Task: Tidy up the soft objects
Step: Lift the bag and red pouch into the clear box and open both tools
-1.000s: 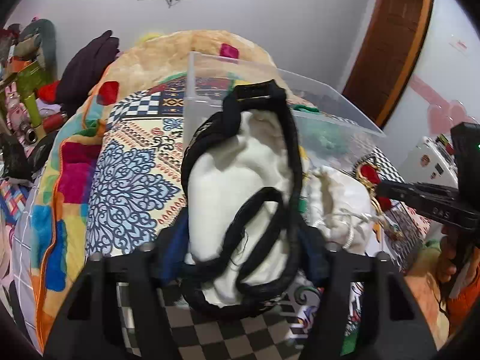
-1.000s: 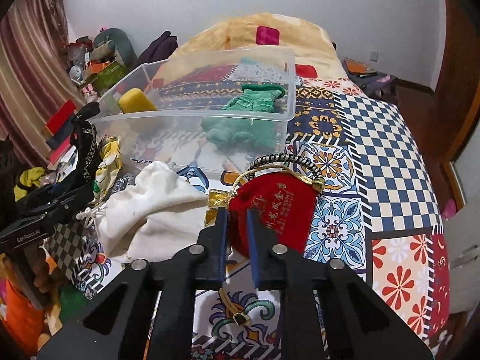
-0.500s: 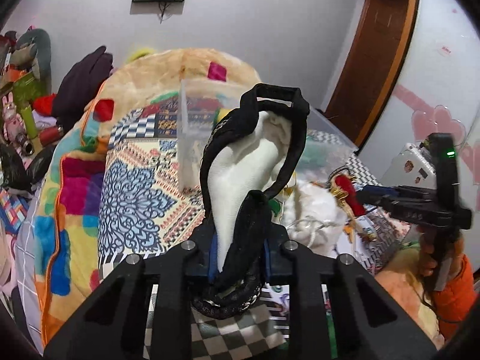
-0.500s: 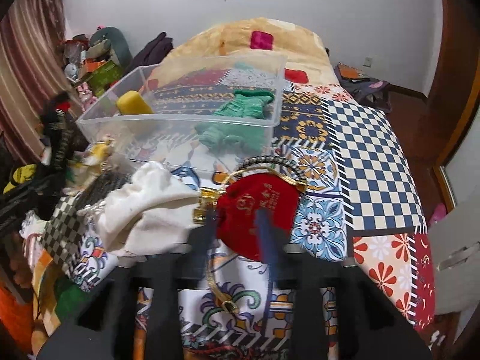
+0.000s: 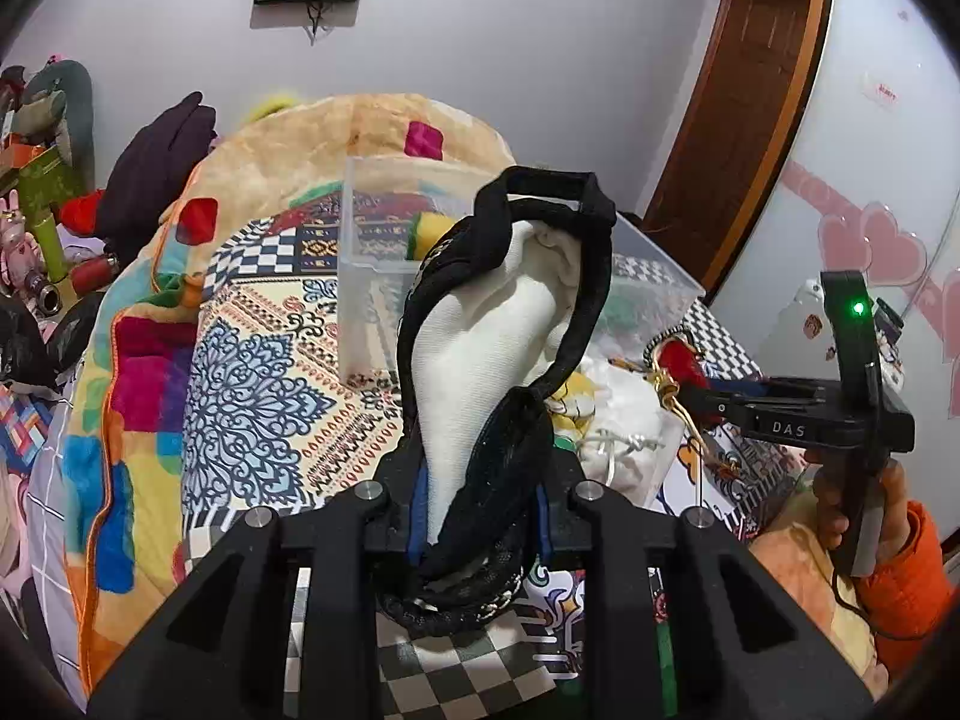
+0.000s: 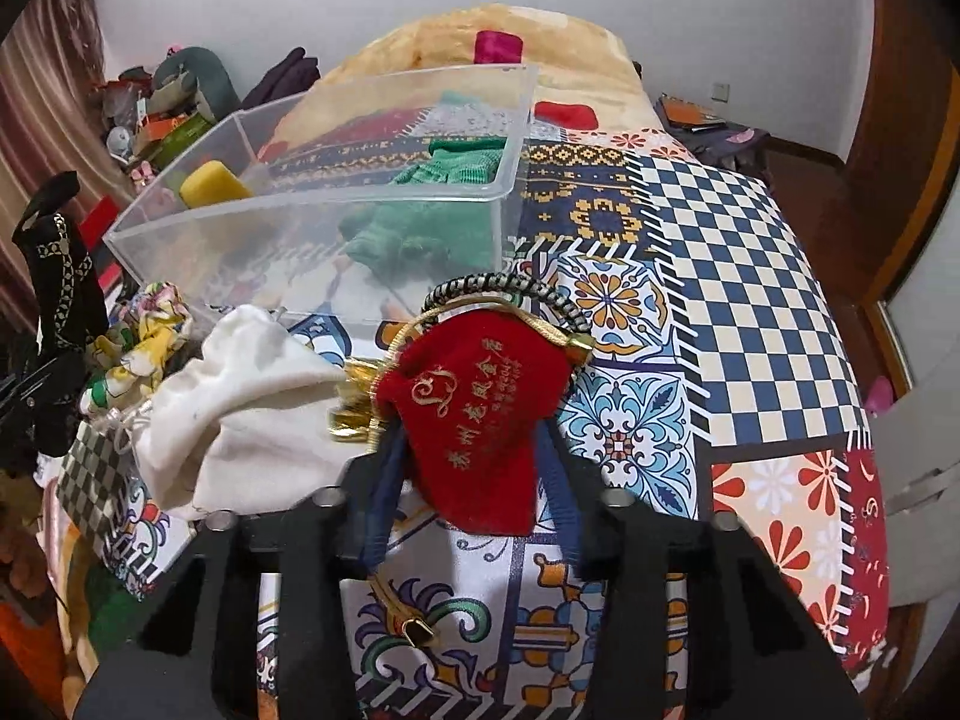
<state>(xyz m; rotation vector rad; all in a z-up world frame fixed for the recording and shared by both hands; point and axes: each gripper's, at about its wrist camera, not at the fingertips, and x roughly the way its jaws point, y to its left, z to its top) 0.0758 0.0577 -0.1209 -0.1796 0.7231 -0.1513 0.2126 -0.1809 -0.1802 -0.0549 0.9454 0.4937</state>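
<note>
Now both soft items are lifted off the bed — ready for transfer to the clear bin (image 6: 336, 204).

Compared with a second ago, the left gripper (image 5: 477, 498) has closed from spread to pinching the white, black-trimmed pouch (image 5: 486, 348) and raised it upright before the bin; the right gripper (image 6: 468, 468) has raised the red velvet pouch (image 6: 480, 408) clear of the bedspread (image 6: 720, 276). Its fingers (image 6: 381, 480) sit moderately apart, squeezing the pouch between them. Judged stage: carrying — the bin already holds a green garment (image 6: 432, 204) and a yellow sponge (image 6: 213, 183); a cream drawstring bag (image 6: 252, 420) remains outside.
</note>
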